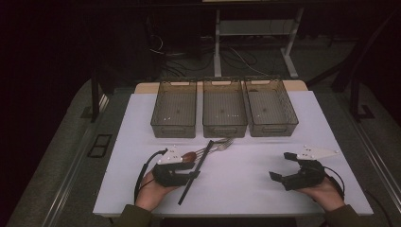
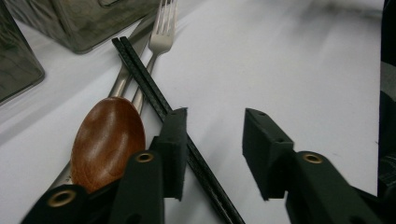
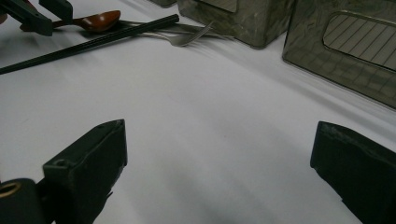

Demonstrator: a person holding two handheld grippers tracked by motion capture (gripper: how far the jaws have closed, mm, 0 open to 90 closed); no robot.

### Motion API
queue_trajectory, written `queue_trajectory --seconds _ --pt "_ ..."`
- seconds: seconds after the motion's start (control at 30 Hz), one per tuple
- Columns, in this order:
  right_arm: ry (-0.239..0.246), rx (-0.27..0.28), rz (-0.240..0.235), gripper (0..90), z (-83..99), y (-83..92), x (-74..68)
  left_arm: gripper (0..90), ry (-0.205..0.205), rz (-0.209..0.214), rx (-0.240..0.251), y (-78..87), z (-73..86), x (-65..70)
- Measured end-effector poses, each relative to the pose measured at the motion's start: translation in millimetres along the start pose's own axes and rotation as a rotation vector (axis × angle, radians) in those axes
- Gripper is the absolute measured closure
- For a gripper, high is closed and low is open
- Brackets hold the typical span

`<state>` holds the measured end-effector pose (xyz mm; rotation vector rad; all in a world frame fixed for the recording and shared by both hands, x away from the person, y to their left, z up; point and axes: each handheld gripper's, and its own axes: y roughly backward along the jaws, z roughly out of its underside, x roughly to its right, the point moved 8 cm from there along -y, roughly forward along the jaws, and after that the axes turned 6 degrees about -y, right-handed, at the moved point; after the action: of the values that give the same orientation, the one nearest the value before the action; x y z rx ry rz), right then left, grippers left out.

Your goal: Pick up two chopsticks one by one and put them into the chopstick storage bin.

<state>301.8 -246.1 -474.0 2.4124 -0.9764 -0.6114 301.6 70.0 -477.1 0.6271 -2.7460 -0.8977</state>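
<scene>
- The left gripper (image 1: 188, 166) is resting low near the near-left part of the white table (image 1: 246, 189), its jaws standing partly apart with nothing pressed between the pads
- The black chopsticks (image 2: 154, 93) are lying as a close pair, running diagonally from the table's middle back toward the near edge; in the left gripper view they are passing just under the inner face of one jaw, touching or nearly so, while the other jaw is standing clear on bare table
- The wooden spoon (image 2: 108, 140) is sitting just beside the chopsticks, outside the jaws, with the fork (image 2: 161, 32) and what looks like a knife handle (image 2: 122, 79) crossing beneath the sticks (a crowded little pile)
- The right gripper (image 1: 286, 166) is waiting by the near-right edge, jaws wide apart and holding nothing
- Three clear bins (image 1: 224, 113) are lined up along the far edge, all looking empty
- Judging from this, the step in hand is a pinch on the chopsticks; to do it well, the person is likely needing to shift the gripper sideways so both sticks are sitting centred in the gap, not under one pad
- Closing should be taking both sticks together, gripping away from the spoon bowl, so that neighbouring cutlery is not being dragged along
- Lifting slowly and level would be keeping the long sticks from pivoting or sliding out
</scene>
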Motion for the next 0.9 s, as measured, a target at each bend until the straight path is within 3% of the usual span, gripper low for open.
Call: queue_trajectory --seconds 0.3,0.4,0.9 --pt "-0.002 -0.001 0.001 3.2 0.3 -0.2 0.2 69.0 -0.010 -0.005 -0.025 -6.3 1.8 3.5" --pt "-0.003 -0.003 0.002 3.2 0.4 -0.4 0.4 72.6 -0.034 -0.014 -0.053 -10.2 4.4 4.7" --pt "-0.005 -0.004 0.000 3.2 0.6 -0.5 0.5 75.6 -0.077 -0.052 -0.114 -16.6 9.6 3.3"
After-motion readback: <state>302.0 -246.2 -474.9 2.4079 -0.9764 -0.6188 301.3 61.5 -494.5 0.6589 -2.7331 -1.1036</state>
